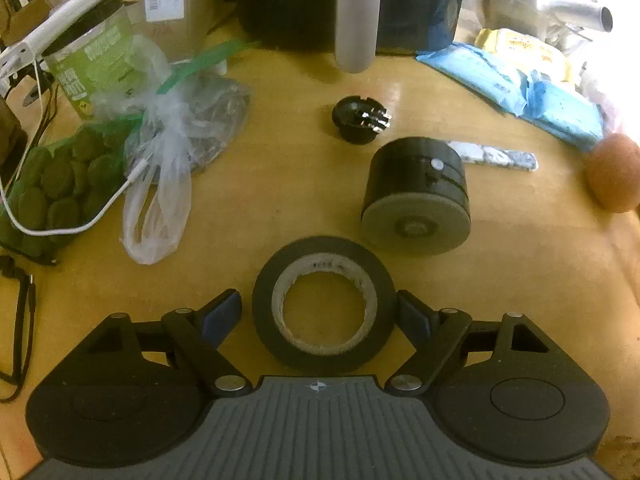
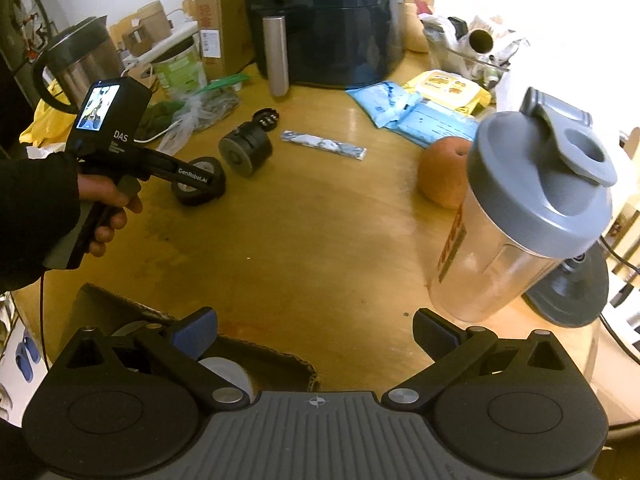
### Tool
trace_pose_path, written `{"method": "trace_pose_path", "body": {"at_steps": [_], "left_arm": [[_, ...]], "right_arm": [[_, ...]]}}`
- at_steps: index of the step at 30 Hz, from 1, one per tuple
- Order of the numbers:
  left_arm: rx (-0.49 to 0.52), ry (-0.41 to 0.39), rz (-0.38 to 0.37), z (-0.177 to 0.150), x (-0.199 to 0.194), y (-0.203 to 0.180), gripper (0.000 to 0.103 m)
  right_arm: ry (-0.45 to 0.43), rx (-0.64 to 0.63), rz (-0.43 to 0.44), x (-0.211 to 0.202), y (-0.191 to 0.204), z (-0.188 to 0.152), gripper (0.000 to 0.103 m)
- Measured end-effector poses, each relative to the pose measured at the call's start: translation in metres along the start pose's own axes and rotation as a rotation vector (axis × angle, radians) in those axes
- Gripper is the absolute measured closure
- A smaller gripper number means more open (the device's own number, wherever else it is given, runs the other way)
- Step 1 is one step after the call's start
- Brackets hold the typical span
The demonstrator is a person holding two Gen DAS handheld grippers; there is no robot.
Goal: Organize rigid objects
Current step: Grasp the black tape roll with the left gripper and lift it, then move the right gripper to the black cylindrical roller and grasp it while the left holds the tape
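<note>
Wooden tabletop (image 1: 280, 208) fills both views. Only the left wrist view shows the black tape roll (image 1: 324, 304) lying flat between the left gripper's (image 1: 320, 312) spread jaws, pads just beside its rim, not pressing. Only the right wrist view shows the right gripper (image 2: 316, 332), jaws apart over bare wood, a shaker bottle (image 2: 520, 216) ahead and to their right.

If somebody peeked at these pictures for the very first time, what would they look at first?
Probably the black roll of tape, lying flat on the yellow wooden table between the left gripper's open jaws. Just beyond it lies a black cylinder with a grey end. In the right wrist view, a clear shaker bottle with a grey lid stands near the open right gripper.
</note>
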State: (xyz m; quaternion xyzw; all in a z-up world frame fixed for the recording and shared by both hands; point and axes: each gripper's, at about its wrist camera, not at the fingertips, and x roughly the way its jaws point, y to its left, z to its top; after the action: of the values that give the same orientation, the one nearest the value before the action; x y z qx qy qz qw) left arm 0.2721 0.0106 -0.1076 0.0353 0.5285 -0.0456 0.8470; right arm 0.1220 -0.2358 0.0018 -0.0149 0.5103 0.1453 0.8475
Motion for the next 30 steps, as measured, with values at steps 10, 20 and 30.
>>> {"method": "trace_pose_path", "body": {"at_steps": [10,20,30], "left_arm": [[0.006,0.019,0.005,0.003,-0.003,-0.003,0.030],[-0.014,0.009,0.009,-0.010,-0.027,0.005,0.031],[-0.039,-0.032,-0.016,-0.025,-0.064,0.007,0.031]], "right_arm": [[0.001,0.026,-0.007,-0.002,0.000,-0.003,0.000],[0.010,0.034,0.003,0.000,0.002,-0.002,0.000],[0.028,0.006,0.034,0.008,0.010,0.006,0.000]]}}
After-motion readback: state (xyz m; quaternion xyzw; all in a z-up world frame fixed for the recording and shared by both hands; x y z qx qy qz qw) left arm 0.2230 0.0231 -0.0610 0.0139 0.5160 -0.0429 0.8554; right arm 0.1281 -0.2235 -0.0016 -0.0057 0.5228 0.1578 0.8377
